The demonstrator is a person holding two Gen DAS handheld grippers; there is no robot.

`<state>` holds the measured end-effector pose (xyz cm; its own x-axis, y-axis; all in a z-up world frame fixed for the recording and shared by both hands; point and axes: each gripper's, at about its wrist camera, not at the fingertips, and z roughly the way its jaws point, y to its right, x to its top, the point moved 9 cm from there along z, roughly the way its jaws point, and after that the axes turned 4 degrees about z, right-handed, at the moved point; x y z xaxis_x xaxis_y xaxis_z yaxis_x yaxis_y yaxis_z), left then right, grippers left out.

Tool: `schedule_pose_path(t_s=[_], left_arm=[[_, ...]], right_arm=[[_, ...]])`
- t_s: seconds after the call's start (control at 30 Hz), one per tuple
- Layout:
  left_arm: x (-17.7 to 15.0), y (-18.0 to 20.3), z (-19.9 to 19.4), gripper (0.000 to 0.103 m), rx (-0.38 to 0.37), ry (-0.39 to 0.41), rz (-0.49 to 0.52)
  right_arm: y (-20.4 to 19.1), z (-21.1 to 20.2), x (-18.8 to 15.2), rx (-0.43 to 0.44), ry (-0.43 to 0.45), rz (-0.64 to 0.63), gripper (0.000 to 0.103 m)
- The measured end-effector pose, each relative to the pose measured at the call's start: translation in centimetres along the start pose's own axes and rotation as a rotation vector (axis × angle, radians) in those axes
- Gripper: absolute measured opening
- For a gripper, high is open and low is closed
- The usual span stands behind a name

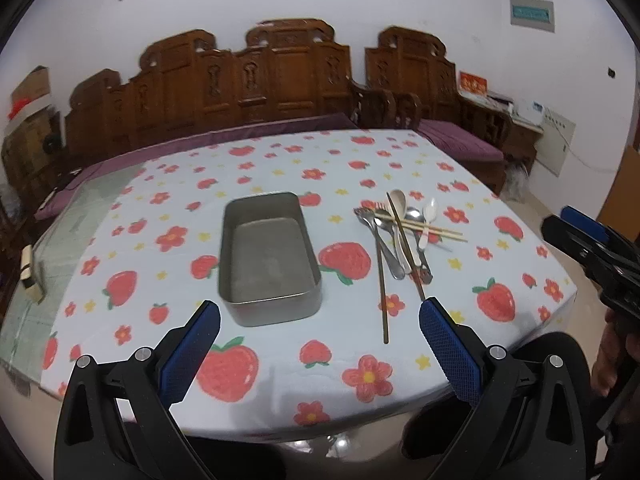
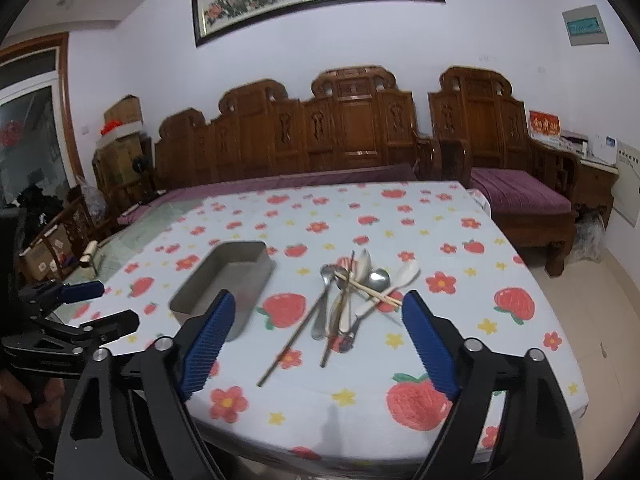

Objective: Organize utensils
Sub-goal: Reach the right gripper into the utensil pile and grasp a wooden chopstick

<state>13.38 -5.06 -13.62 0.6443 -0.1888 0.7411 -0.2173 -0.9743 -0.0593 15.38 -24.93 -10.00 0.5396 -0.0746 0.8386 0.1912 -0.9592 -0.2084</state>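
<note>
An empty grey metal tray (image 1: pixel 308 264) sits on the strawberry-print tablecloth (image 1: pixel 168 208); it also shows in the right wrist view (image 2: pixel 256 280). To its right lies a pile of utensils (image 1: pixel 400 232): metal spoons, a fork, white spoons and chopsticks, also seen in the right wrist view (image 2: pixel 352 292). One dark chopstick (image 1: pixel 382 292) points toward the near edge. My left gripper (image 1: pixel 320 320) is open and empty, near the table's front edge, just before the tray. My right gripper (image 2: pixel 320 316) is open and empty, hovering before the utensil pile.
A carved wooden bench (image 2: pixel 304 140) with purple cushions stands behind the table, with a matching chair (image 2: pixel 500 152) at the right. Boxes (image 2: pixel 124 116) are stacked at the far left. The table's front edge (image 2: pixel 360 452) is close below the grippers.
</note>
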Motion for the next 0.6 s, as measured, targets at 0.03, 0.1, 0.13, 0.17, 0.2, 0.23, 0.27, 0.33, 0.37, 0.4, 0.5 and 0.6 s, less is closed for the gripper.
schedule_pose_path(t_s=[0.03, 0.1, 0.13, 0.17, 0.2, 0.23, 0.27, 0.33, 0.37, 0.4, 0.5, 0.6], left_arm=[[0.0, 0.2, 0.6, 0.097, -0.009, -0.009, 0.011], [0.0, 0.6, 1.6, 0.097, -0.015, -0.023, 0.023], [-0.1, 0.6, 2.1, 0.097, -0.016, -0.028, 0.024], [-0.1, 0.8, 2.6, 0.097, -0.026, -0.033, 0.024], [-0.2, 1.0, 3.0, 0.097, -0.038, -0.039, 0.025], [-0.4, 1.1, 3.6, 0.097, -0.046, -0.049, 0.031], [-0.5, 1.3, 4.1, 0.097, -0.048, -0.055, 0.040], [-0.6, 1.8, 4.9, 0.097, -0.060, -0.061, 0.061], [-0.7, 2.1, 5.3, 0.097, -0.067, -0.061, 0.071], [-0.8, 2.3, 5.7, 0.097, -0.076, -0.062, 0.078], [-1.0, 2.7, 6.7, 0.097, -0.101, -0.072, 0.080], [-1.5, 2.9, 7.8, 0.096, -0.123, -0.087, 0.084]], right_arm=[[0.4, 0.9, -0.3, 0.000, -0.015, 0.001, 0.080], [1.1, 2.6, -1.2, -0.002, -0.058, 0.003, 0.067], [1.3, 3.8, -1.8, 0.005, -0.092, 0.002, 0.063], [1.5, 4.9, -2.4, 0.014, -0.117, -0.001, 0.058], [1.6, 5.7, -2.8, 0.018, -0.131, -0.003, 0.053], [1.8, 7.0, -3.5, 0.024, -0.164, -0.003, 0.051], [1.9, 8.1, -4.0, 0.034, -0.188, -0.002, 0.046], [2.0, 10.2, -5.1, 0.050, -0.234, -0.001, 0.040], [1.8, 11.1, -5.5, 0.060, -0.253, -0.004, 0.036], [1.7, 11.7, -5.9, 0.067, -0.268, -0.007, 0.032], [1.2, 15.0, -7.4, 0.084, -0.337, -0.020, 0.026], [0.7, 17.1, -8.5, 0.079, -0.376, -0.055, 0.023]])
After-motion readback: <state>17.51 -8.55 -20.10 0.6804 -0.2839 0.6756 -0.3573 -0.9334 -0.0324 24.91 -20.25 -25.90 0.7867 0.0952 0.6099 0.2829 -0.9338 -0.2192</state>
